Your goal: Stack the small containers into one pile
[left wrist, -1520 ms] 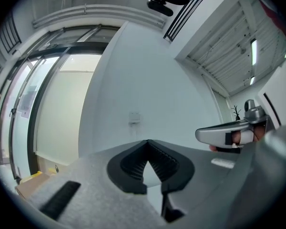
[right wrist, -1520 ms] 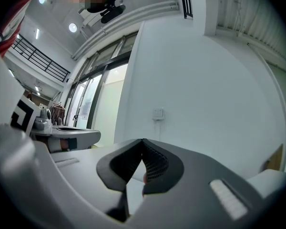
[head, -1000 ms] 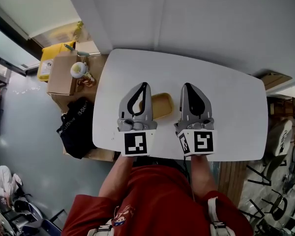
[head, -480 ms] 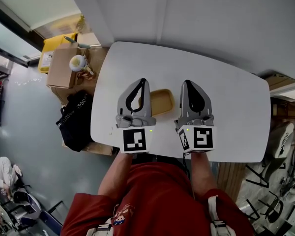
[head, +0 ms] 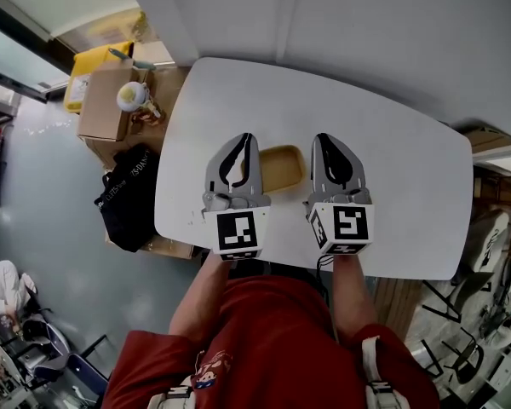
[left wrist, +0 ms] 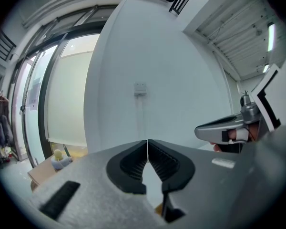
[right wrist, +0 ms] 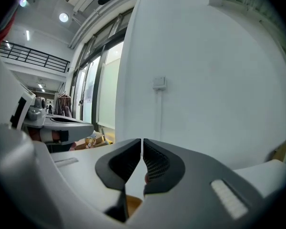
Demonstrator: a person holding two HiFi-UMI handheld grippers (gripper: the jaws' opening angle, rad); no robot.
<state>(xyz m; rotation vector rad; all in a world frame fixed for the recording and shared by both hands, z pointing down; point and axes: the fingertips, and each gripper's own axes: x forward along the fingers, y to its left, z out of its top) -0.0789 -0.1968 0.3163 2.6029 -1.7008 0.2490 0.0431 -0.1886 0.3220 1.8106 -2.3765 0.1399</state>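
Note:
A shallow yellow container [head: 283, 167] lies on the white table [head: 392, 160], between my two grippers. The left gripper [head: 249, 137] hovers just left of it, tips touching, holding nothing. Just right of the container, the right gripper [head: 321, 137] has its jaws opening: a thin slit shows between the tips, with nothing in it. In the left gripper view only a yellow sliver of the container [left wrist: 158, 209] shows under the left gripper [left wrist: 147, 141]. The right gripper view shows a patch of the container [right wrist: 132, 205] below the right gripper [right wrist: 142, 140]. I can see no other container.
Left of the table, on the floor, stand a cardboard box [head: 100, 105] with a small bottle [head: 134, 96], a yellow bin [head: 87, 82] and a black bag [head: 128, 198]. A white wall [head: 366, 32] runs behind the table. Chairs [head: 473, 348] crowd the lower right.
Both grippers stay side by side over the table's near edge. The view has shifted slightly. The yellow container has not moved.

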